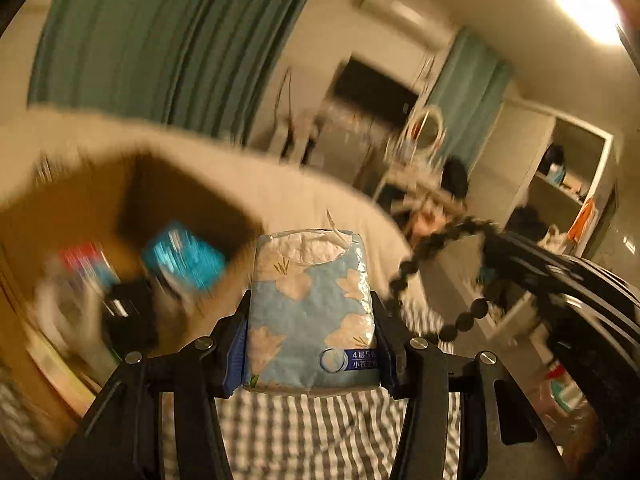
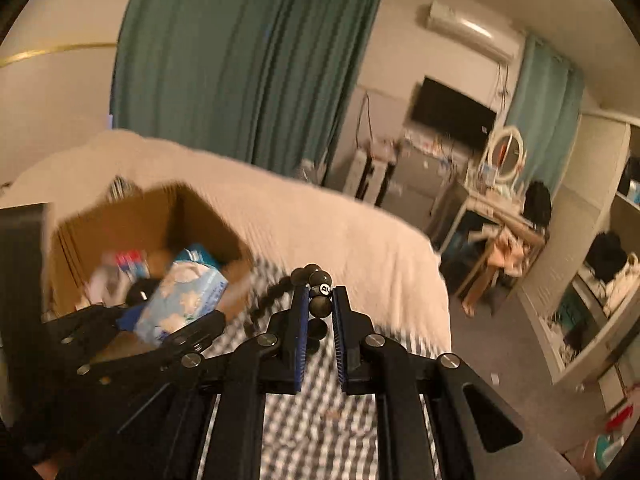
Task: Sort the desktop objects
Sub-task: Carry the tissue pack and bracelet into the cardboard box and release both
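Fingers of the left gripper point(image 1: 312, 336) are clamped on a blue tissue pack point(image 1: 310, 312), held above the checkered bed cover point(image 1: 312, 436), beside the cardboard box point(image 1: 80, 208).

Right view: the right gripper point(image 2: 320, 334) fingers pinch a black bead string point(image 2: 316, 300) over the bed, the box point(image 2: 120, 220) on its left.

Cardboard box point(image 1: 80, 208) left of left jaws: motion-blurred, contents unreadable; blue packet point(image 1: 182, 258) and red-white item point(image 1: 82, 260) inside are smears. Tissue pack point(image 1: 312, 312) between left jaws: label print cut off by right jaw, lower sides hidden behind pads. Bead string point(image 2: 320, 300) between right jaws: far end hidden behind left finger, length unclear. Box's left wall, in right wrist view, covered by dark blurred shape point(image 2: 22, 280).
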Tool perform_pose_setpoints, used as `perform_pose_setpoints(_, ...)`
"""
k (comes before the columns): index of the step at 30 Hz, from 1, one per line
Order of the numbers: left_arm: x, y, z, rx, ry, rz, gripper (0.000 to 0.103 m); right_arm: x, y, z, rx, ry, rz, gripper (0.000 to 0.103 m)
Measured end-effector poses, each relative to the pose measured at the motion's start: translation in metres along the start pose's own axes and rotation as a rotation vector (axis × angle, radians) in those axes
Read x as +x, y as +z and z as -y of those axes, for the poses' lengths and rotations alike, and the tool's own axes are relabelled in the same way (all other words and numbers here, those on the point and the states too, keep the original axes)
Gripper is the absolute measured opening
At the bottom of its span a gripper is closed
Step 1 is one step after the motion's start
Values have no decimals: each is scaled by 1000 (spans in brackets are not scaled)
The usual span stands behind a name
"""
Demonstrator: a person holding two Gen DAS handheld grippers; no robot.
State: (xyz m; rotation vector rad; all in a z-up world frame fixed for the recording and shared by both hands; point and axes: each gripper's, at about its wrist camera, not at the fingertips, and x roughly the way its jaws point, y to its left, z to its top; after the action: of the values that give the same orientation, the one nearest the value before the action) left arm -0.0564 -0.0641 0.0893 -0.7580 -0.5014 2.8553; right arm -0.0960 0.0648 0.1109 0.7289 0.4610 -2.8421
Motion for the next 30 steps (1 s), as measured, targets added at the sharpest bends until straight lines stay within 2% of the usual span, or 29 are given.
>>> perform_pose_setpoints(2,-21,17,-10,7,30,63,52,-1,18,-7,22,25,14,11)
perform_pose_setpoints(4,-36,31,-29,-11,94,122,52,3,30,-18,54,64,29,11)
perform_pose_setpoints(7,-50,45,-68,-56,229,194,52,15,40,-43,75,117,29,11)
perform_pose_setpoints(9,-45,51,-96,-93,293,181,52,29,43,-57,96,159,13,11)
perform_pose_setpoints(11,-33,52,-122,-135,336,135,52,48,46,-72,139,227,-8,11)
perform_pose_setpoints(15,-26,46,-153,-162,421,97,54,77,50,-94,214,306,-36,11)
perform_pose_setpoints(16,-26,46,-157,-167,437,99,60,84,51,-99,230,324,-48,11)
perform_pose_setpoints(17,-27,44,-157,-172,444,102,75,88,51,-102,249,328,-56,17)
perform_pose_setpoints(18,-26,44,-158,-178,448,112,84,89,49,-104,258,320,-62,26)
perform_pose_setpoints(19,-29,44,-159,-183,458,127,96,90,48,-107,256,300,-62,47)
perform_pose_setpoints(20,-30,44,-159,-180,471,135,98,89,45,-109,248,268,-52,59)
perform_pose_setpoints(22,-29,44,-153,-140,491,134,98,81,38,-104,250,225,-24,60)
perform_pose_setpoints(25,-25,44,-144,-43,465,112,99,70,26,-92,295,185,-39,60)
perform_pose_setpoints(30,-40,40,-133,-13,423,81,102,33,4,-62,373,104,-34,81)
